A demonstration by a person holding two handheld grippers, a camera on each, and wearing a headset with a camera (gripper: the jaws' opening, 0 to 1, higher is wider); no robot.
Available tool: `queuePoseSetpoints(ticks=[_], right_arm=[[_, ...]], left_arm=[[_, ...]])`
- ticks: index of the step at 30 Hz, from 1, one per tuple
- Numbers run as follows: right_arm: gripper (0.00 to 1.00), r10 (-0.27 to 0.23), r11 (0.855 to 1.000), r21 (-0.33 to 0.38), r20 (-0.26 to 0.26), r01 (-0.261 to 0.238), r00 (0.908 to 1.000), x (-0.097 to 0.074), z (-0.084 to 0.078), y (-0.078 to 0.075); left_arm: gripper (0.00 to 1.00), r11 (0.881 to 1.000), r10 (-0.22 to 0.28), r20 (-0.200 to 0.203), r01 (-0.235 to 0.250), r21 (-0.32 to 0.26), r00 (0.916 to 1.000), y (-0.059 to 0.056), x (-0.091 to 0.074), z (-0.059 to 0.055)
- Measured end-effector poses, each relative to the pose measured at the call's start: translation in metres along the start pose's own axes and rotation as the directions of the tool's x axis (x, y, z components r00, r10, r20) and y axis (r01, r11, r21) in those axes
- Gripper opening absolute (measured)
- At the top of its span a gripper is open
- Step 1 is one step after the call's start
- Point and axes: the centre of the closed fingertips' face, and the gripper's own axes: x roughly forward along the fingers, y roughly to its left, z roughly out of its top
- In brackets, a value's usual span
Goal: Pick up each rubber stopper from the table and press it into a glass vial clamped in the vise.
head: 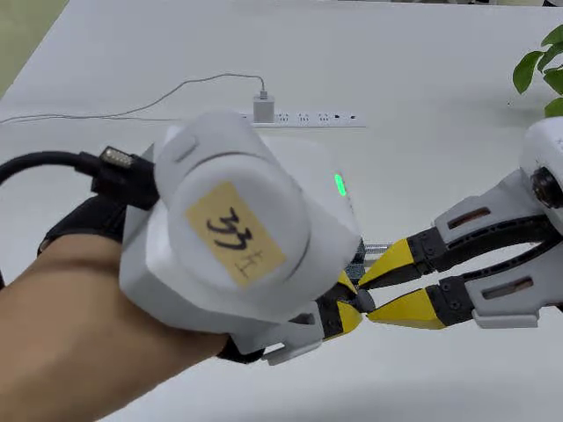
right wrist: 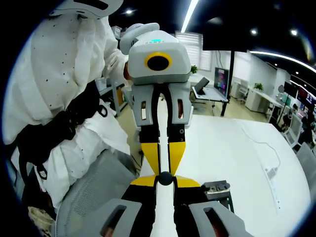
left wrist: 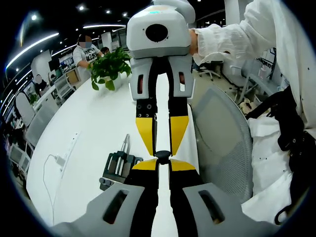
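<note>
Bench: white table, and it is wide open out to the power strip at the back, where a charger is plugged in and its cable trails off left. A plant leans in at the far right.
Left arm: the bare forearm comes in from lower left, wrist in a dark strap. It carries the left gripper across the foreground, pointing right.
Right arm: the right gripper reaches in from the right edge, pointing left, so we have the two nose to nose.
Fingers: both sets of yellow tips are pinched in on the rubber stopper from opposite ends. Which pair bears it, I cannot tell.
Stopper: up off the table, caught right where the tips meet.
Vise: the vise sits on the table just beside and below that meeting point. A vial in it cannot be made out.
Writing: a yellow sticker on the left gripper's body has dark handwritten characters that I cannot read for sure. A green light glows on its side.
Edges: in the left gripper view the tips hang near the table's near edge, with a mesh chair close on that side. Bare white table runs past the vise.
</note>
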Motion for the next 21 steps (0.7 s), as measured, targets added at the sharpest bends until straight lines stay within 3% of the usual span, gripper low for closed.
queuePoseSetpoints(ticks=[21], right_arm=[[0.06,0.024,1.0,-0.016,0.002,-0.024,0.9997,0.0017,0.0009,0.0067]], left_arm=[[0.03,0.998,-0.057,-0.001,0.057,-0.005,0.9984,-0.0048,-0.0004,-0.0023]])
